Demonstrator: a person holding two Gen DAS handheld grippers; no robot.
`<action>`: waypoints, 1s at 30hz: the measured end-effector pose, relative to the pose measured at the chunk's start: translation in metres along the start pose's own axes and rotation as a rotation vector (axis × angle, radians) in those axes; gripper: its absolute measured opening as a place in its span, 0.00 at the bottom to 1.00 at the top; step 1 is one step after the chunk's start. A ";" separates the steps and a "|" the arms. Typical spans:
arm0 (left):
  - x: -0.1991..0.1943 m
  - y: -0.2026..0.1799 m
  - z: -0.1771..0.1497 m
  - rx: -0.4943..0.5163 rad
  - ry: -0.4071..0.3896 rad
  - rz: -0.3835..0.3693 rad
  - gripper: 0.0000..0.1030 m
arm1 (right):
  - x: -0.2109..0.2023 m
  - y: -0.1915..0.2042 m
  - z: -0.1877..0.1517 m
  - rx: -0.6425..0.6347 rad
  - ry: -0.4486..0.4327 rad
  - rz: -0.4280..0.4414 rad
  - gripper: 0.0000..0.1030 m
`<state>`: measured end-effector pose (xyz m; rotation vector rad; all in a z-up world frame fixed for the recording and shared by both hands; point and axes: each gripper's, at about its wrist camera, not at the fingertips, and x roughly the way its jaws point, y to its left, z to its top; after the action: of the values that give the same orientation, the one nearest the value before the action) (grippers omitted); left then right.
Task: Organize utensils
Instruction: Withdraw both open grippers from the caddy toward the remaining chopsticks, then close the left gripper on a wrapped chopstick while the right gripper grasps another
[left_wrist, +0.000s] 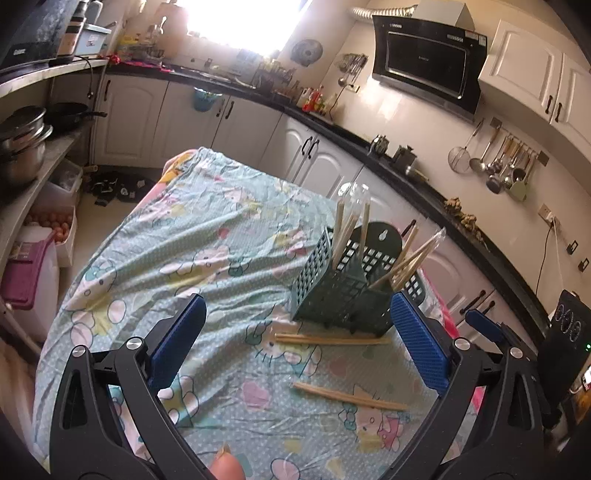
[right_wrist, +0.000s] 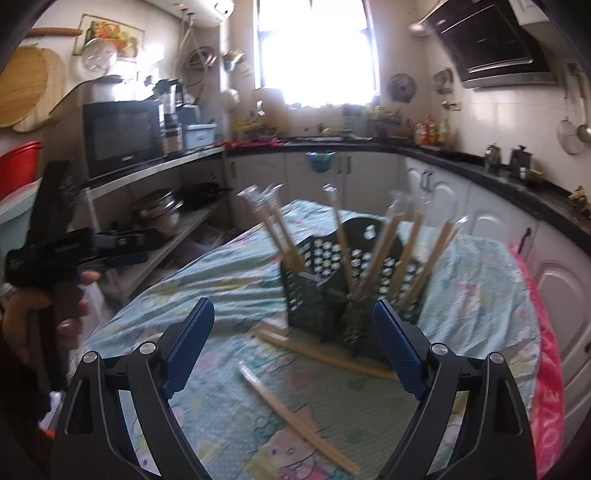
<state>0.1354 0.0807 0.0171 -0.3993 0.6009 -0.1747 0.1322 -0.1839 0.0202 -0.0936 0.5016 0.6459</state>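
Most chopsticks (left_wrist: 347, 229) already in caddy (left_wrist: 332, 291) — 2 pairs (left_wrist: 332, 339) left on table (left_wrist: 184, 236) in front; both tongs (left_wrist: 297, 341) (right_wrist: 293, 345) spread, empty.

Utensil basket (left_wrist: 343, 291) standing upright on the cloth-covered surface (left_wrist: 207, 236), toward its right side, with wrapped chopsticks (left_wrist: 349, 225) leaning out of its compartments. One pair of chopsticks (left_wrist: 330, 339) lying flat just before the basket's base, a second pair (left_wrist: 349, 397) flat on the cloth nearer the camera, apart from the first. Left claw (left_wrist: 297, 328) spread wide above the near part of the surface, both loose pairs lying between its fingers in the left wrist view. Right claw (right_wrist: 293, 332) likewise spread before the basket. Kitchen counter (left_wrist: 402, 173) running behind and along the right of the surface; shelves with pots (left_wrist: 22, 147) at left.
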 end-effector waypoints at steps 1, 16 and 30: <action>0.001 0.001 -0.001 0.001 0.006 0.005 0.89 | 0.001 0.003 -0.002 -0.011 0.009 0.003 0.83; 0.038 0.017 -0.031 -0.048 0.121 0.004 0.88 | 0.034 0.026 -0.048 -0.056 0.189 0.076 0.82; 0.084 0.028 -0.050 -0.087 0.250 -0.021 0.32 | 0.068 0.034 -0.075 -0.125 0.300 0.064 0.76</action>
<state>0.1760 0.0670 -0.0750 -0.4725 0.8522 -0.2212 0.1268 -0.1374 -0.0757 -0.2962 0.7555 0.7299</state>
